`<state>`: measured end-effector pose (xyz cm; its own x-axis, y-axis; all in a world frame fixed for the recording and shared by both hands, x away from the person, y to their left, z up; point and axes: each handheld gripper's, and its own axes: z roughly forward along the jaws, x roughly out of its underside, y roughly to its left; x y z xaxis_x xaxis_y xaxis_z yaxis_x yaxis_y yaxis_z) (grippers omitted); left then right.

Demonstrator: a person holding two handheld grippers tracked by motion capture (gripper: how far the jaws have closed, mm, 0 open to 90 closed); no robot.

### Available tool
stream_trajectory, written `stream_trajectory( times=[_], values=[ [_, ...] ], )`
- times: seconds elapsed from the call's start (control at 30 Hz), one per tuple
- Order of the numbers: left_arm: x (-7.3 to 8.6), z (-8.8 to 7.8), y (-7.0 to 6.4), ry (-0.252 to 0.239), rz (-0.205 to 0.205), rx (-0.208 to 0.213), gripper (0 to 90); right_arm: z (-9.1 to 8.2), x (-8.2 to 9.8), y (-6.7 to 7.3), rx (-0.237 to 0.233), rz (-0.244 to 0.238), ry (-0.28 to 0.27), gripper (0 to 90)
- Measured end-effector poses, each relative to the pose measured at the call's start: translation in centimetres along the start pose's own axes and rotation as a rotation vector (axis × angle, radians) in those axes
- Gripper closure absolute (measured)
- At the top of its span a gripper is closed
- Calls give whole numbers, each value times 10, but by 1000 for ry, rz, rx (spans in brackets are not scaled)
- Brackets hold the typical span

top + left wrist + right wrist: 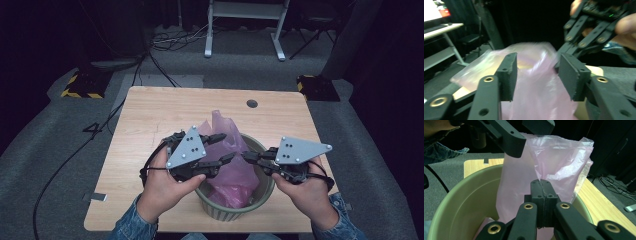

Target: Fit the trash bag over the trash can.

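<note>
Nearest the person: both hands coming in from the bottom edge, denim sleeves, each holding a gripper over the green bin at the near edge of the surface.

Right gripper: jaws fully closed, pinching an edge of the pink plastic bag. Right gripper view is showing the pads pressed together w/ film between them. Prob anchoring that side of the bag over the bin rim so the other hand can work the mouth open.

Left gripper: jaws standing apart, roughly half open, not clamping anything. Left gripper view has the bag sitting in the gap, pads not pressing on it. Likely lining up for a 2nd hold on the opposite edge, to spread the bag as a liner.

Bag: thin, translucent pink, crinkled. Lower part is hanging inside the bin, upper part is sticking up above the rim toward the far side. Not yet folded over the rim.

Further back: bare wood surface w/ cable grommet, then grey carpet, cables, white frame legs.
</note>
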<state>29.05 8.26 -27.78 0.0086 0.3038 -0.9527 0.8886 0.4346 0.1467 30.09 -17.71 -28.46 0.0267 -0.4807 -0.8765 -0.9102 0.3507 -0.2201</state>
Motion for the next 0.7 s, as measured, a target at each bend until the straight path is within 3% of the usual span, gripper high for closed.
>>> stream_trajectory(
  times=[0.07,0.1,0.17,0.27,0.5,0.7],
  values=[
    [0,2,-2,14,-8,30,583,1,0,0,-2,1,-2,900],
    [0,2,-2,30,-11,43,684,2,0,0,-1,1,-1,900],
    [2,2,-2,46,-18,57,801,1,1,1,1,2,-2,900],
    [5,1,-1,56,-31,66,900,-1,2,0,7,0,0,900],
    [5,-2,-4,44,-22,55,900,-4,4,2,10,-2,-4,900],
    [6,-7,-2,28,-37,37,900,-7,6,2,22,-5,-1,900]
  ],
)
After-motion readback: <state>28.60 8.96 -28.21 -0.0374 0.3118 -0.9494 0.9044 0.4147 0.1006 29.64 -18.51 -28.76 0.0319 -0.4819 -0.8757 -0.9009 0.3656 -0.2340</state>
